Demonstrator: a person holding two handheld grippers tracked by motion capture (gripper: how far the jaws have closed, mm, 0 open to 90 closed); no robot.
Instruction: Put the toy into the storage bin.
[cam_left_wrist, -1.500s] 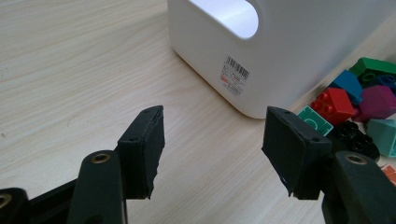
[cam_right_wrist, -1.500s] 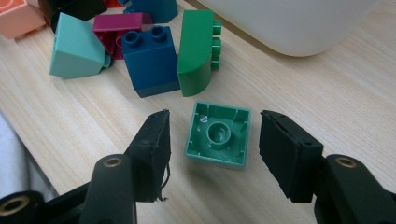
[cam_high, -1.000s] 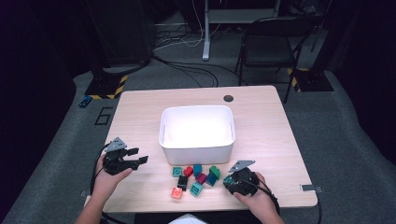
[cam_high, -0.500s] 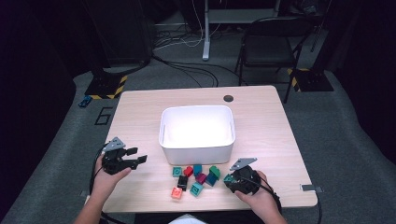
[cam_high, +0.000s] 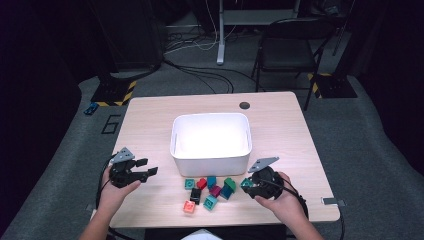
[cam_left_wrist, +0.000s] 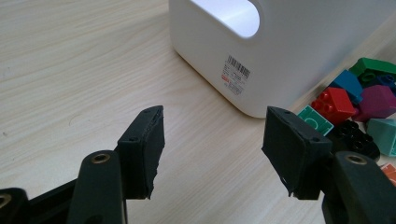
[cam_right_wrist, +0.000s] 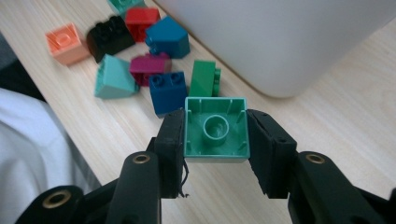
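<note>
The right hand-held gripper (cam_right_wrist: 215, 140) has its jaws closed on a green block (cam_right_wrist: 216, 129), one pad on each side wall, the hollow underside with its central tube turned toward the gripper's camera. These jaws have just been closing, with the block between them. Compared with a second ago, the right hand-held gripper (cam_high: 248, 184) now sits higher above the near right part of the worktop (cam_high: 150, 125), and the block is clear of the surface; the grasp step therefore reads as complete and a carry toward the container is the likely next phase. The white bin (cam_high: 211, 137) stands at the centre of the worktop, just beyond the remaining blocks. These lie in a loose cluster along the near edge, in front of the bin: an orange block (cam_right_wrist: 67, 43), a black block (cam_right_wrist: 111, 35), a red block (cam_right_wrist: 142, 21), a teal wedge (cam_right_wrist: 113, 77), a magenta block (cam_right_wrist: 148, 65) and two blue blocks (cam_right_wrist: 168, 92). The left hand-held gripper (cam_high: 146, 168) rests at the near left of the worktop, unmoved, its jaws standing wide apart with nothing between them, pointed toward the bin's near left corner (cam_left_wrist: 243, 100). The lift requires clearance over the bin's rim before release.
</note>
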